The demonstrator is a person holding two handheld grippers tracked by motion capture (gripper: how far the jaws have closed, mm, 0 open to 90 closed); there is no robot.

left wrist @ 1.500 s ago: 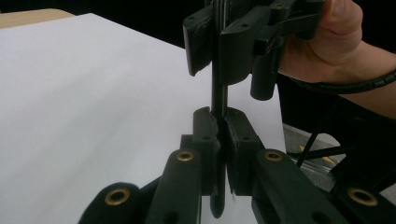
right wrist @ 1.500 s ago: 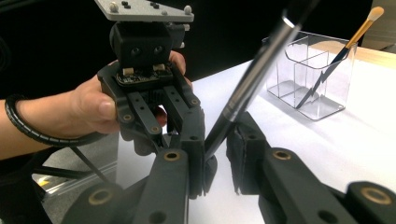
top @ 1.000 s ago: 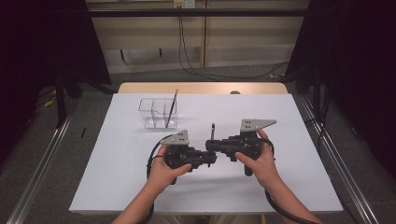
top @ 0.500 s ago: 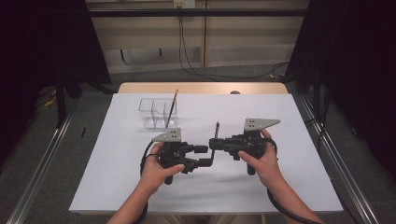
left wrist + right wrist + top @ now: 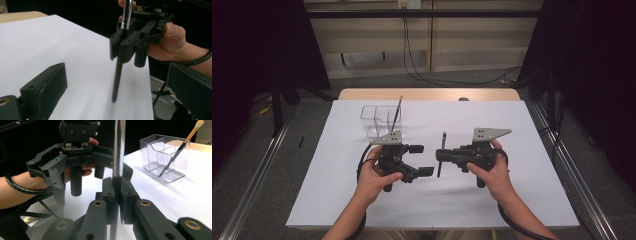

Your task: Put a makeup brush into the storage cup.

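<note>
Right gripper (image 5: 441,156) pinches an upright makeup brush (image 5: 442,155); left gripper (image 5: 421,160), jaws spread, faces it above the bench (image 5: 337,200).

We note a table (image 5: 532,200) under a white cover, its bare wooden far edge (image 5: 427,94) showing beyond the tools. Grey floor (image 5: 312,130) lies to either side of them. Metal rails (image 5: 257,175) run along the floor outboard of each tool. Ahead of the tools a pale panelled wall (image 5: 372,45) carries hanging black cables (image 5: 409,45). Dark curtains (image 5: 257,45) flank both sides. Lighting is even, from overhead.
</note>
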